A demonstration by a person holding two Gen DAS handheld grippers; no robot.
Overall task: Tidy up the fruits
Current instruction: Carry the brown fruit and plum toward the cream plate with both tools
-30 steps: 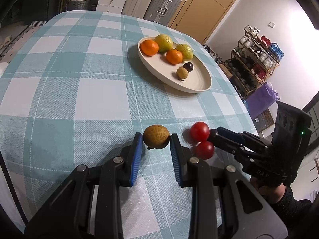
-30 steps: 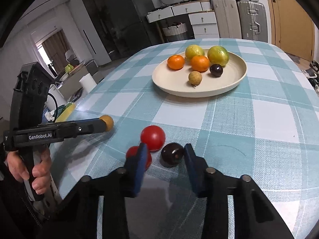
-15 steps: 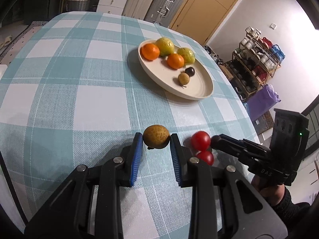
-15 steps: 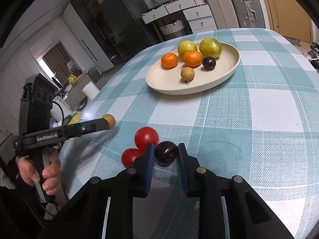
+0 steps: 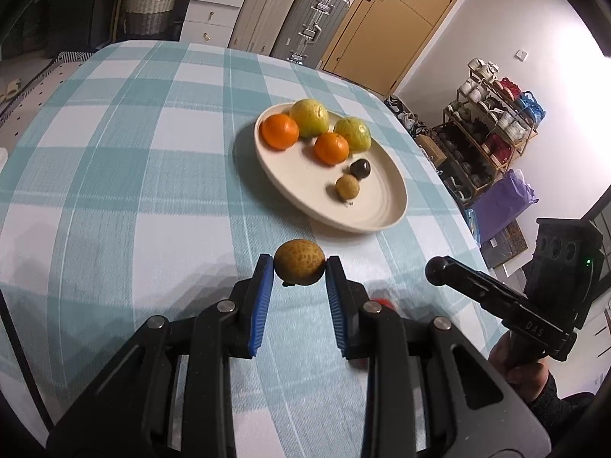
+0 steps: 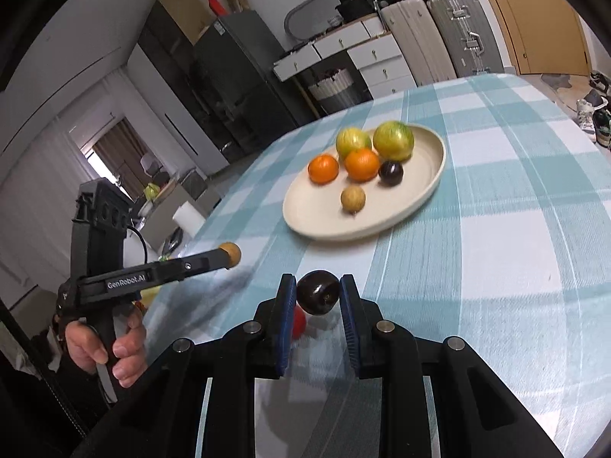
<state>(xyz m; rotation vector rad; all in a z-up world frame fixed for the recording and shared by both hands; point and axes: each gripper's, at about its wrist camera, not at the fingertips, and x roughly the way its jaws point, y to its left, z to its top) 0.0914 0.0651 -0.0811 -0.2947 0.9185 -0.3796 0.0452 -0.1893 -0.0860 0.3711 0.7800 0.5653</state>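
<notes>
Brown and speckled, small fruit [image 5: 299, 262] pinched between the blue pads of the left gripper [image 5: 299, 273], lifted off the checked tablecloth [image 5: 114, 175] just short of the plate [image 5: 382, 217]. Likewise dark plum-like fruit [image 6: 318, 292] clamped at the very tips of the right gripper [image 6: 318, 294], also short of the plate, above a red fruit [image 6: 299, 322] left on the cloth. Both round, both held only near the pad ends (little contact, by the look of it), so likely to squirt out or roll if pressure eases or the carry jerks. Already on the plate: two oranges [image 5: 279, 131], two green-yellow fruits [image 5: 309, 117], a dark one, a tan one; release too high or too near them risks knocking something over the low rim. Two grippers converging on the plate could also collide.
</notes>
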